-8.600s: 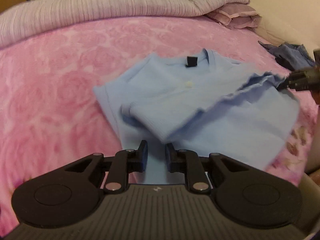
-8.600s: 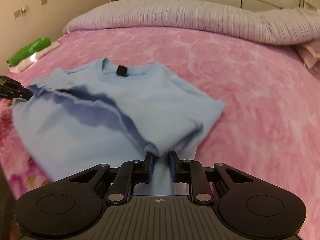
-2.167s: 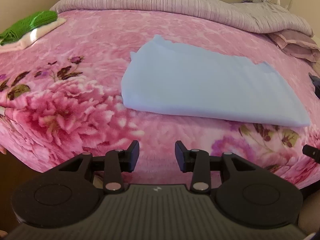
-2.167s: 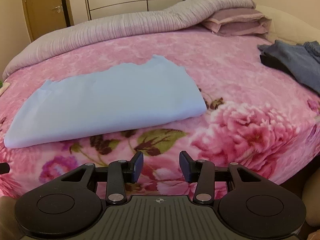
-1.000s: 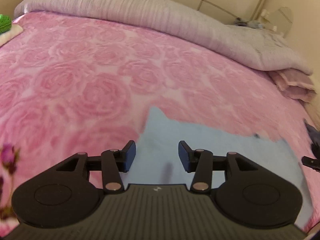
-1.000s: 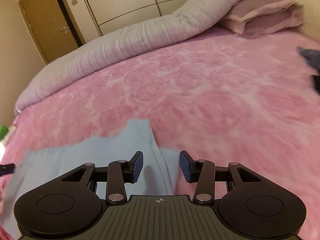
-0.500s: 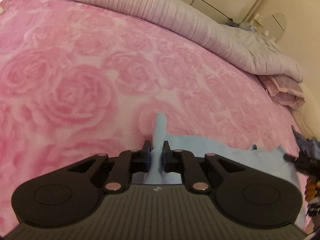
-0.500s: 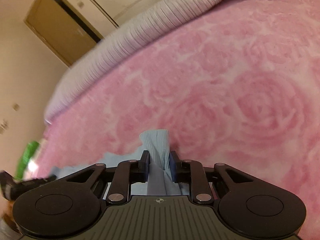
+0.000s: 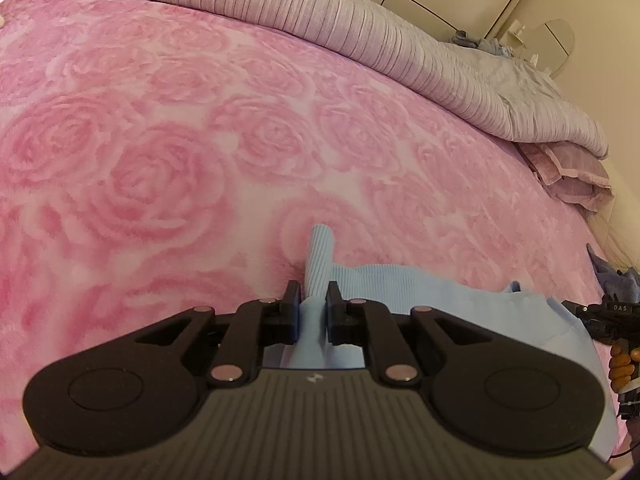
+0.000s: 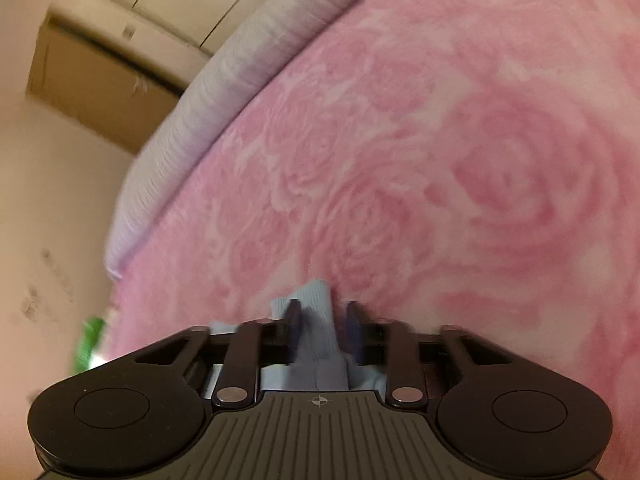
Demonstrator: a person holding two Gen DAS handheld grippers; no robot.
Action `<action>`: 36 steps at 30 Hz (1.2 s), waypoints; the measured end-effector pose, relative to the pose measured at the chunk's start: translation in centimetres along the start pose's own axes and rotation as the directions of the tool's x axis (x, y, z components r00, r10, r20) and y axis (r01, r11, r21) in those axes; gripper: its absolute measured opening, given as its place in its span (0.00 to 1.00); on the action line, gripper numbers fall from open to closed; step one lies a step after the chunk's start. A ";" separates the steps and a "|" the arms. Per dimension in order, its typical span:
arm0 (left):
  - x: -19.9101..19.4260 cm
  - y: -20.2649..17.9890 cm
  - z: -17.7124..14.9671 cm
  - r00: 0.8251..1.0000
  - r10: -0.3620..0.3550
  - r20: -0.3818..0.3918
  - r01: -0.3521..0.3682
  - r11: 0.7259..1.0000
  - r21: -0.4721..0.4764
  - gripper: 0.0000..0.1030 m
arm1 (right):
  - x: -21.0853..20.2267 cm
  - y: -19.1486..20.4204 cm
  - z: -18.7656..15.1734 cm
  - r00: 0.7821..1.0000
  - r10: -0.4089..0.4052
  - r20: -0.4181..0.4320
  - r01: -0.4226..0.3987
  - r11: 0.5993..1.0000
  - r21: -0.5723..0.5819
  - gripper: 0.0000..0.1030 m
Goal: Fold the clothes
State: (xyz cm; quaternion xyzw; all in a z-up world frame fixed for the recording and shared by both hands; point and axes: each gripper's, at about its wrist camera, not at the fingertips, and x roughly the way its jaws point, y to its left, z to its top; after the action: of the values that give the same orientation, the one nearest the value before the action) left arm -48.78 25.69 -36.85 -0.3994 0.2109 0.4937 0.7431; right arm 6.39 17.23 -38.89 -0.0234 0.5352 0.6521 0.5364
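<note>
A light blue ribbed shirt (image 9: pixel 440 292) lies folded on the pink rose-patterned bed. My left gripper (image 9: pixel 313 298) is shut on its far left corner, and a fold of blue cloth sticks up between the fingers. My right gripper (image 10: pixel 321 318) is shut on the far right corner of the shirt (image 10: pixel 318 320), with cloth bunched between its fingers. The right gripper also shows at the right edge of the left wrist view (image 9: pixel 600 314). Most of the shirt is hidden under the gripper bodies.
A rolled lilac duvet (image 9: pixel 360 24) runs along the far side of the bed. Lilac pillows (image 9: pixel 576 172) lie at the right. A green garment (image 10: pixel 90 340) shows blurred at the left. Pink blanket (image 9: pixel 160 140) stretches ahead of both grippers.
Both grippers went from open above the folded shirt to shut on its far corners. In the last half second the right wrist view has tilted and lifted slightly; the left has barely moved.
</note>
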 end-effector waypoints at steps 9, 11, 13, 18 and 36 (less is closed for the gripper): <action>-0.2 -0.5 0.4 0.999 -0.004 0.052 0.001 0.999 0.043 0.08 | 0.0 2.1 -1.2 0.987 -0.134 0.085 0.150 0.964 -0.219 0.03; 0.4 -0.6 0.3 0.998 0.012 0.054 -0.015 0.998 0.060 0.09 | 0.3 2.0 -1.6 0.981 -0.165 0.099 0.184 0.953 -0.239 0.03; 0.9 -0.5 -0.1 0.998 0.028 0.056 -0.033 0.997 0.075 0.09 | 0.5 1.9 -2.0 0.975 -0.191 0.116 0.215 0.942 -0.258 0.03; 0.7 -0.8 0.2 0.996 0.060 0.064 -0.067 0.992 0.110 0.17 | -2.3 4.3 -4.0 0.951 -0.244 0.190 0.292 0.910 -0.295 0.05; -10.7 -4.0 -13.6 0.994 0.061 0.096 -0.075 0.986 0.150 0.08 | -9.9 9.3 -22.2 0.818 -0.447 0.362 0.570 0.714 -0.407 0.19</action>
State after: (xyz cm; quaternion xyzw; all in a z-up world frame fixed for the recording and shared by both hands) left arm -48.63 7.98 -35.73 -0.3109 0.2278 0.5189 0.7630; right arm -8.22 -4.11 -36.12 -0.2301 0.2525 0.5908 0.7309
